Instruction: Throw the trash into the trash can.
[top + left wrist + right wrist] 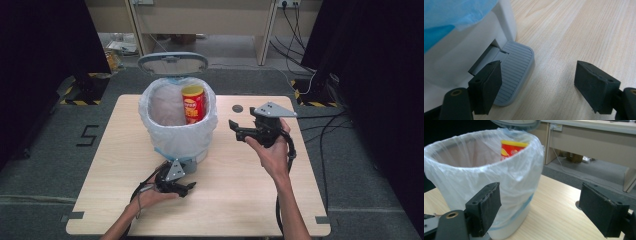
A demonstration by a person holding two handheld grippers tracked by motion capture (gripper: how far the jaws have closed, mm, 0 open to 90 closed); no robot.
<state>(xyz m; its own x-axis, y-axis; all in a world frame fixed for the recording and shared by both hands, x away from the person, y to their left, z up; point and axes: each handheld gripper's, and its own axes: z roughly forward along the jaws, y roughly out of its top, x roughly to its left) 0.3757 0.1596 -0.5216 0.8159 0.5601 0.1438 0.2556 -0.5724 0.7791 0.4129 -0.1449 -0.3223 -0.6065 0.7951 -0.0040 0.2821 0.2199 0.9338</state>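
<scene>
The left gripper (537, 82) sits low near the table's (250, 200) front edge, jaws wide and holding nothing, one pad (489, 82) on the bin's pedal (516, 67); if it slips off, the lid (172, 63) could drop. The can (193, 102) stands upright in the bin (177, 130), long axis vertical, top up, towards the back edge. The right gripper (235, 129), jaws apart and empty, hangs beside the bin and could snag the liner (474, 177).

Can (193, 103) inside bin (177, 135), pedal (515, 70) at its near base
</scene>
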